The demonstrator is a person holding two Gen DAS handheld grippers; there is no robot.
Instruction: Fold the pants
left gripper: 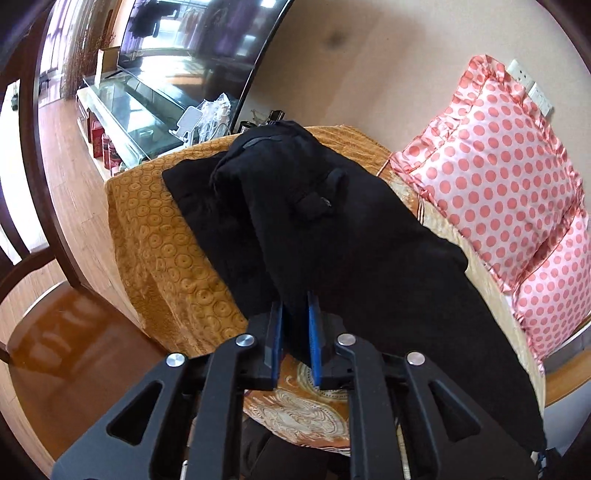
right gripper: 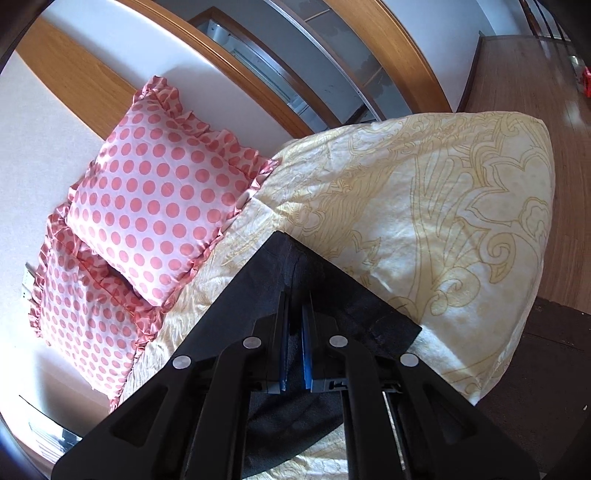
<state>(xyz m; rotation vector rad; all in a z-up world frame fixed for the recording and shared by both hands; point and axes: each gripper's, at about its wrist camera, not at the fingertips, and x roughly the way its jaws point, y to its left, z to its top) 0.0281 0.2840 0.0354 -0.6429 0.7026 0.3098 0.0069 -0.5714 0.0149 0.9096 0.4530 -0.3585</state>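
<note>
- Our left gripper [left gripper: 295, 314] has black fabric of the pants [left gripper: 332, 229] between its blue pads [left gripper: 314, 332]; there's a gap between the pads, and we cannot tell from this view whether they press on the cloth.
- Ahead of the left gripper the pants lie in a long dark heap running away from the fingers, partly doubled over themselves, with a small pocket flap [left gripper: 312, 205] showing on top.
- Under the pants, to the left of the left gripper, is a mustard bedspread with ring patterns [left gripper: 162, 236]; to the right stand two pink polka-dot pillows [left gripper: 495, 173] against the wall.
- Beyond the far end of the pants we see a glass-topped cabinet [left gripper: 125, 110] and a big dark screen [left gripper: 207, 33].
- Our right gripper [right gripper: 295, 317] is clamped on an edge of the pants [right gripper: 258, 288], the dark cloth pinched between its pads and spreading out to both sides of the fingers.
- Ahead and to the right of the right gripper lies a cream quilt with a gold line pattern [right gripper: 424, 206]; to the left are the same polka-dot pillows [right gripper: 159, 206].
</note>
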